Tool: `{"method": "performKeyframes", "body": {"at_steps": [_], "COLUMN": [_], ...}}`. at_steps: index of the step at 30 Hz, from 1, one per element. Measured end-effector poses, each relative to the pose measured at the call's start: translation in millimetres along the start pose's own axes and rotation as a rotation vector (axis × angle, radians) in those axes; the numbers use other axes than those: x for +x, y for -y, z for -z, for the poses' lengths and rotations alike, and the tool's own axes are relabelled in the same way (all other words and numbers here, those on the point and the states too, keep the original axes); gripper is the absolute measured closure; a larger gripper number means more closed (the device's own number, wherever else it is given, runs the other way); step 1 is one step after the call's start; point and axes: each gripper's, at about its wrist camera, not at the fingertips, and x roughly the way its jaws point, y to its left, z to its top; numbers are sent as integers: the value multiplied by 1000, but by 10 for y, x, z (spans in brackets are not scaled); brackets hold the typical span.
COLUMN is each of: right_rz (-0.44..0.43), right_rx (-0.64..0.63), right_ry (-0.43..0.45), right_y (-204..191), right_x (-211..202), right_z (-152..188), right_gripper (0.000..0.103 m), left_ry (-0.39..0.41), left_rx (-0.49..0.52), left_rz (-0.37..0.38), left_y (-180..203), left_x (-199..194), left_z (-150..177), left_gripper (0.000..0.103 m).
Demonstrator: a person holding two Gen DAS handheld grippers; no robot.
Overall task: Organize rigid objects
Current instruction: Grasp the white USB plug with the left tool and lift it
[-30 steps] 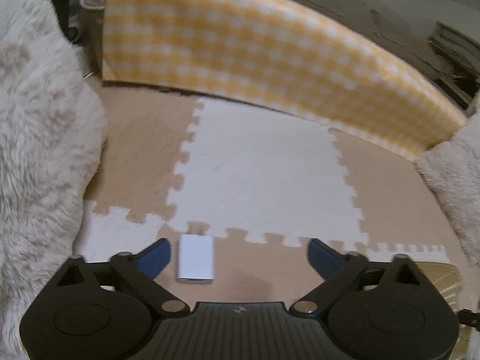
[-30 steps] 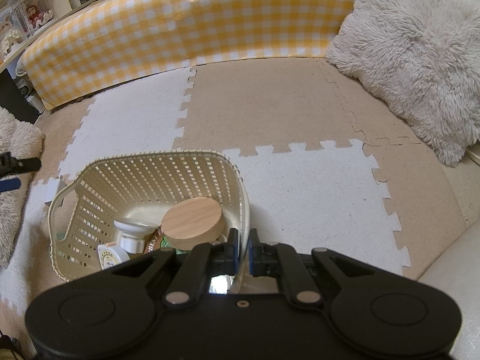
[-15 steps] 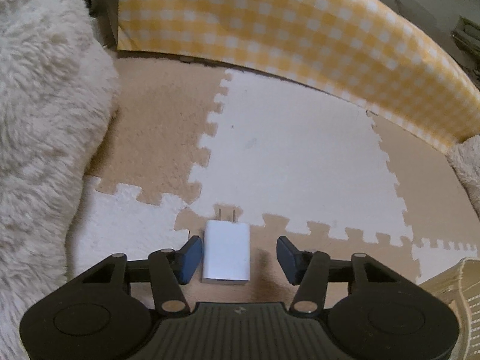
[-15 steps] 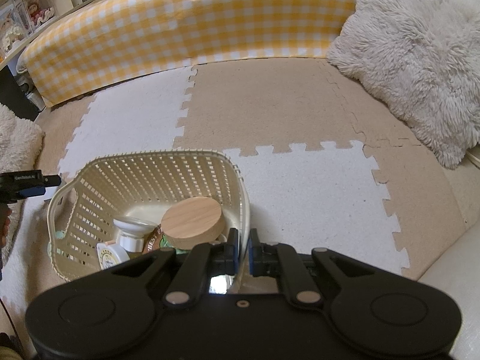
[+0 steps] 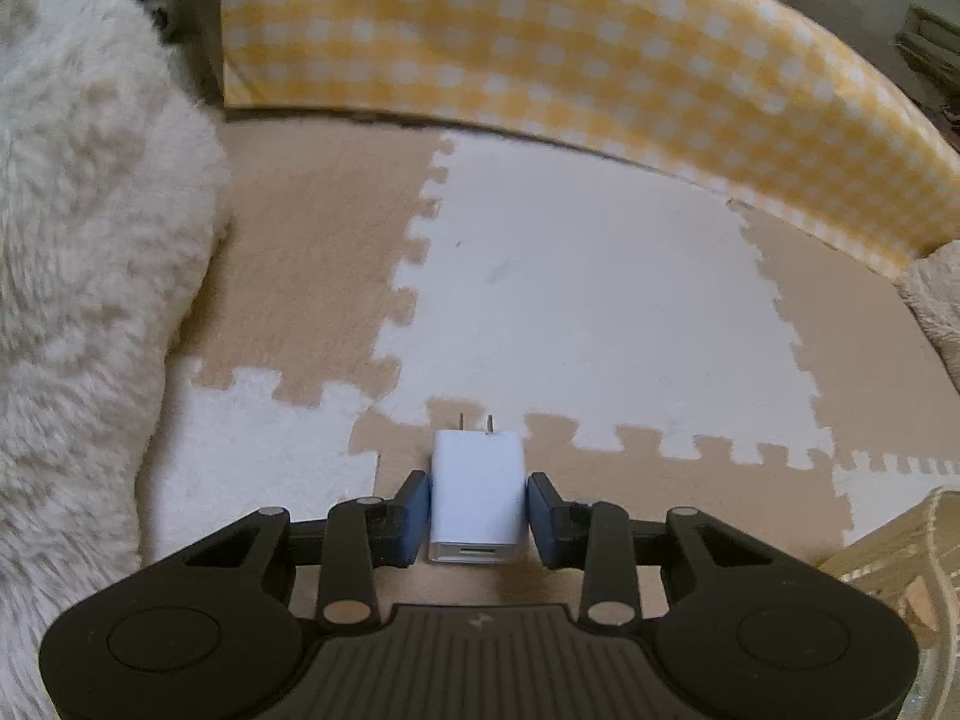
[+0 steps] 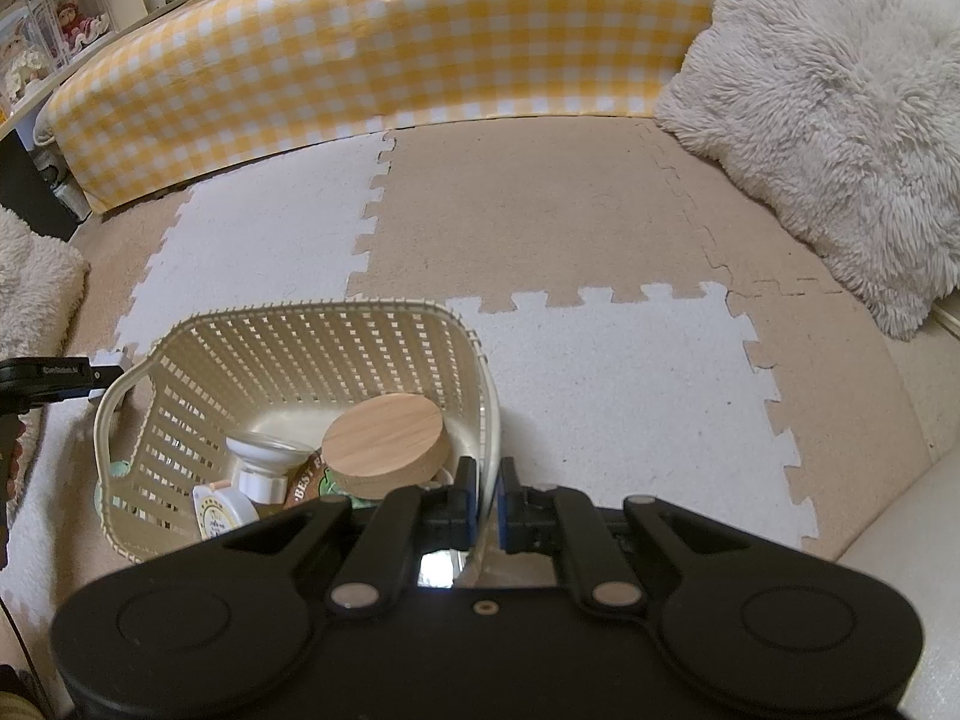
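Observation:
A white plug-in charger (image 5: 477,495) lies on the foam mat with its prongs pointing away. My left gripper (image 5: 478,516) has closed around it, both blue pads touching its sides. My right gripper (image 6: 489,495) is shut on the near rim of a cream slatted basket (image 6: 300,354). The basket holds a round wooden lid (image 6: 384,444), a white funnel-shaped piece (image 6: 264,456), a small round tin (image 6: 219,510) and a brown packet. The left gripper's tip (image 6: 66,375) shows at the far left of the right wrist view, just beyond the basket's handle.
A yellow checked cushion wall (image 5: 540,54) runs along the back. Fluffy white cushions lie at left (image 5: 78,276) and right (image 6: 840,120). The floor is beige and white puzzle mats (image 6: 528,210). The basket's corner (image 5: 900,552) shows at the left view's lower right.
My left gripper moved forward over the charger and its jaws closed from wide open onto the charger's sides. The right gripper and basket stayed still.

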Motion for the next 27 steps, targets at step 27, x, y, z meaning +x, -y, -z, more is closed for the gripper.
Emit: {"method": "performKeyframes", "body": {"at_steps": [27], "right_rz": [-7], "right_rx": [7], "right_ry": [-1], "right_y": [14], "right_x": [-6], "right_z": [-2], "right_gripper": [96], "left_ry": [69], "left_rx": [112], "left_rz": [415], "left_y": [1342], "left_x": [-1318], "left_z": [317], "left_gripper": [66]}}
